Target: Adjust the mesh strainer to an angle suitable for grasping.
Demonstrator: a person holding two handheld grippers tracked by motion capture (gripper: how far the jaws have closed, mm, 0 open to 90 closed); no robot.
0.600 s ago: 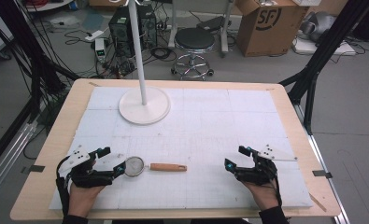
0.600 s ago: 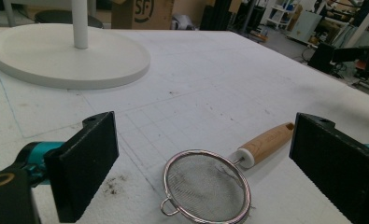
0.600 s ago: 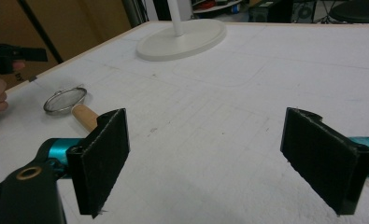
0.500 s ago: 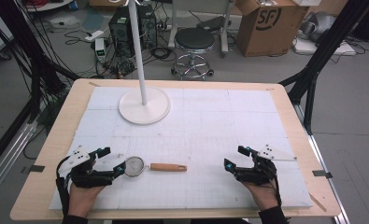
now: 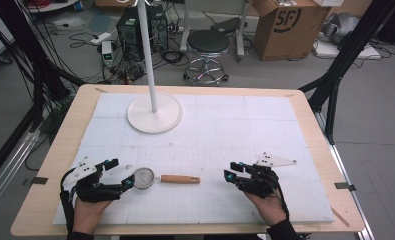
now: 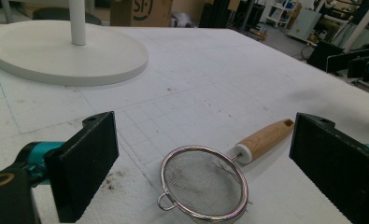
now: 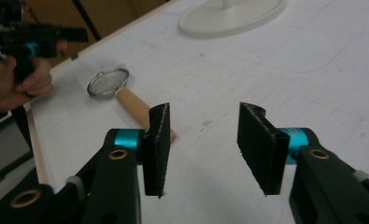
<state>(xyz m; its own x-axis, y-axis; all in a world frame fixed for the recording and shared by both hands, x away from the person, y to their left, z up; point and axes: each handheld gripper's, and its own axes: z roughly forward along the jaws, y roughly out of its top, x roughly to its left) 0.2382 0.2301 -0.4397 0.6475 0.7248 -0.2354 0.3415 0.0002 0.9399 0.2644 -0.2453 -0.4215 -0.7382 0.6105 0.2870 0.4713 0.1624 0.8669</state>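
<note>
A small metal mesh strainer [image 5: 144, 178] with a wooden handle [image 5: 180, 179] lies on the white mat, handle pointing right. My left gripper [image 5: 124, 174] rests just left of the sieve bowl and stands open. In the left gripper view, the strainer [image 6: 203, 188] lies low between the wide-apart jaws of my left gripper [image 6: 205, 140], touching neither. Farther right on the mat, my right gripper [image 5: 230, 170] is open and holds nothing. In the right gripper view, my right gripper [image 7: 205, 116] points toward the strainer [image 7: 108, 83], whose handle [image 7: 134, 106] runs behind the left jaw.
A white stand with a round base [image 5: 154, 114] and a thin pole [image 5: 146, 45] occupies the far left of the mat [image 5: 245, 130], which covers a wooden table [image 5: 60, 145]. A stool [image 5: 208, 45] and a cardboard box [image 5: 284, 25] stand on the floor beyond.
</note>
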